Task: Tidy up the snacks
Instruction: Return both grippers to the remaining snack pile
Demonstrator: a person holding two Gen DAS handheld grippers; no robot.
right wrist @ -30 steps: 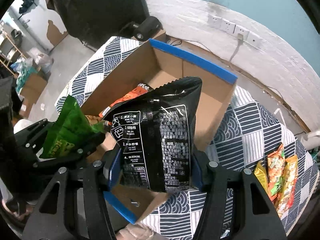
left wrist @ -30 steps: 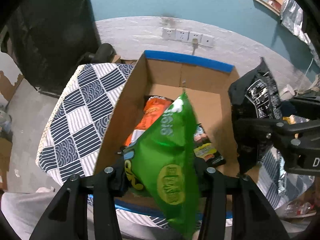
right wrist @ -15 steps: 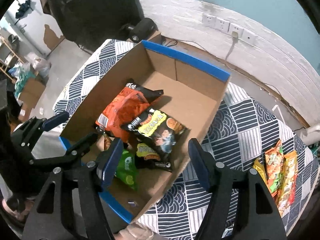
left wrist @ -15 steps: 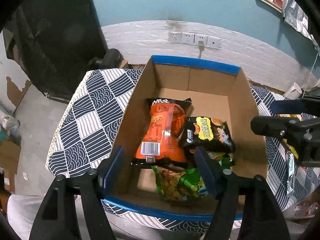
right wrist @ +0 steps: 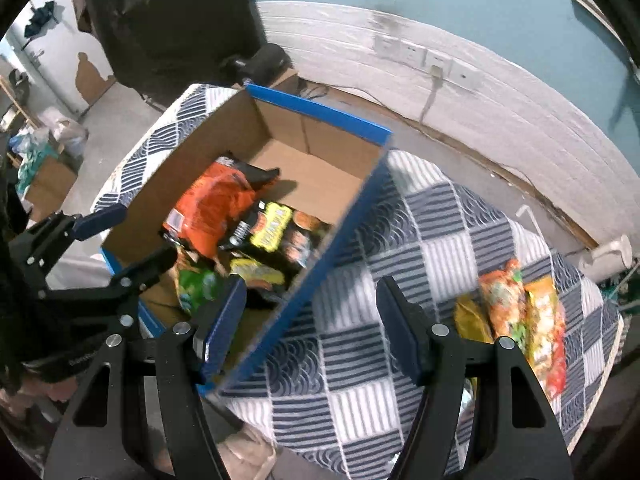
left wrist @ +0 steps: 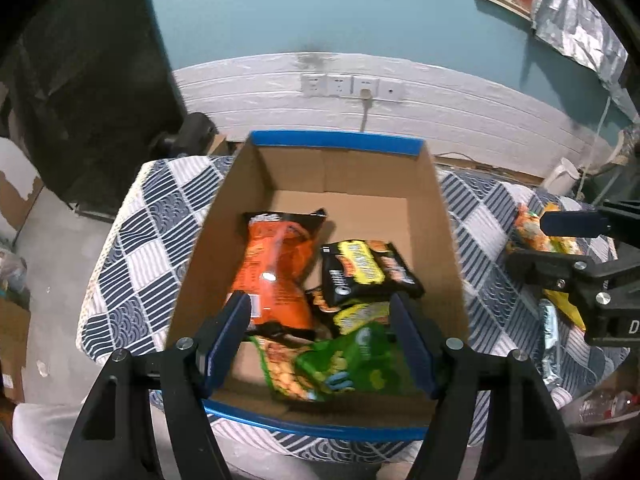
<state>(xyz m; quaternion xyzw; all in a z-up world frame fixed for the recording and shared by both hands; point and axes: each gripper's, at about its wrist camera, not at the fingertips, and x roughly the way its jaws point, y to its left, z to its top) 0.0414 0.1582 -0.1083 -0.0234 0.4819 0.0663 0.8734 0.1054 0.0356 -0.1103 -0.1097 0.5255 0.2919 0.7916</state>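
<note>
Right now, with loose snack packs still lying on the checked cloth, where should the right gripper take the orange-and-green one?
Probably across the long sides of the orange-and-green pack, coming from above. It lies flat on the checked cloth, tight against another pack, so its ends offer little; the open right gripper can pinch its puffed middle.

- The left gripper hangs with fingers parted, empty, above the cardboard box.
- An orange bag, black bag and green bag lie inside.
</note>
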